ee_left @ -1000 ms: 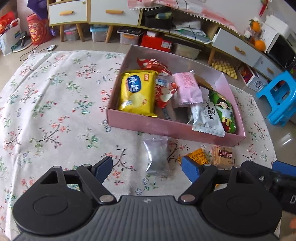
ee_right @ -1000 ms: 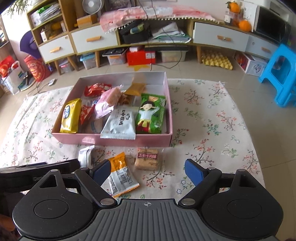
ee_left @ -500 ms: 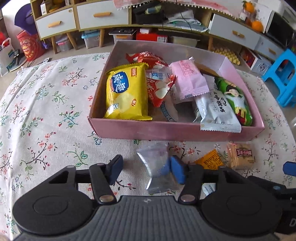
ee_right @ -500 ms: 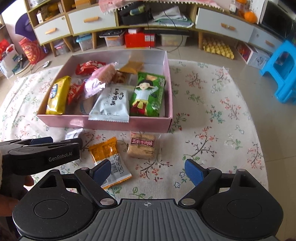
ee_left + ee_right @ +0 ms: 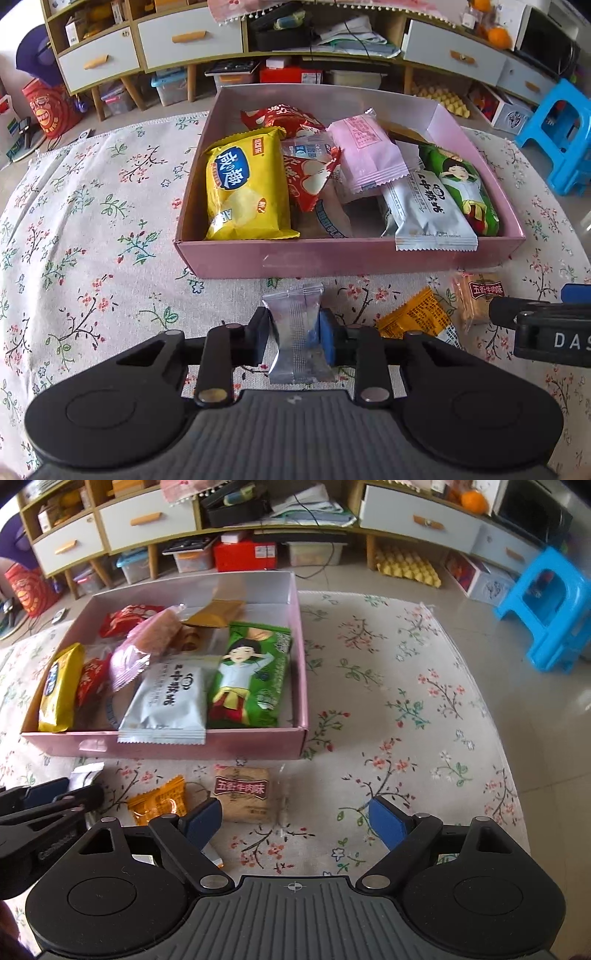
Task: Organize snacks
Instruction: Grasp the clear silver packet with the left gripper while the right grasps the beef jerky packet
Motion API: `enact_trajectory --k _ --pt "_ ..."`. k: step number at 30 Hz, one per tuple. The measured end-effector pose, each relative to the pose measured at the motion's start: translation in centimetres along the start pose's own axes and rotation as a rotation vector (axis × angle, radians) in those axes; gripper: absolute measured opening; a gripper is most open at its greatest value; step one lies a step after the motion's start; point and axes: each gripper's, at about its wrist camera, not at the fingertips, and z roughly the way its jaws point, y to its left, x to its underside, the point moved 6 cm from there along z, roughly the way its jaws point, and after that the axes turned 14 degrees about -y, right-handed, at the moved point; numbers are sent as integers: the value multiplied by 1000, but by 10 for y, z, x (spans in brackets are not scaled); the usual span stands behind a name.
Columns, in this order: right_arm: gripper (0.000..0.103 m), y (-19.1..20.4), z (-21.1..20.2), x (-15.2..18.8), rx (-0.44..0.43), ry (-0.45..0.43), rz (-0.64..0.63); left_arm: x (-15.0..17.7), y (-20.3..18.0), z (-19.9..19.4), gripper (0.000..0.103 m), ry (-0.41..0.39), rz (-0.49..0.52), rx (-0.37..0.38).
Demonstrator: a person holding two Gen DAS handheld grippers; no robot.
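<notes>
My left gripper (image 5: 293, 338) is shut on a silver snack packet (image 5: 297, 336) just in front of the pink box (image 5: 332, 256). The box holds several snacks, among them a yellow chip bag (image 5: 245, 188), a pink packet (image 5: 365, 153), a white packet (image 5: 424, 210) and a green packet (image 5: 461, 188). An orange packet (image 5: 415, 317) and a tan biscuit packet (image 5: 480, 299) lie on the cloth to the right. My right gripper (image 5: 295, 819) is open, low over the cloth, with the biscuit packet (image 5: 245, 792) and the orange packet (image 5: 159, 803) by its left finger.
The table has a floral cloth (image 5: 92, 221). A blue stool (image 5: 546, 605) stands off the table's right side. Low cabinets with drawers (image 5: 147, 518) and floor clutter line the far wall. The left gripper shows in the right wrist view (image 5: 48, 801) at the left edge.
My left gripper closed on the silver packet, which was lying loose between open fingers a second ago. My right gripper moved forward and down toward the biscuit packet, staying open.
</notes>
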Motion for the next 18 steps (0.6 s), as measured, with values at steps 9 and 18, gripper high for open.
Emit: enact_trajectory --k 9,18 --pt "89 9 6 4 -39 7 7 -5 8 -8 26 -4 -32 17" --pt "89 20 12 2 -69 -19 20 -5 4 -8 26 8 -24 24"
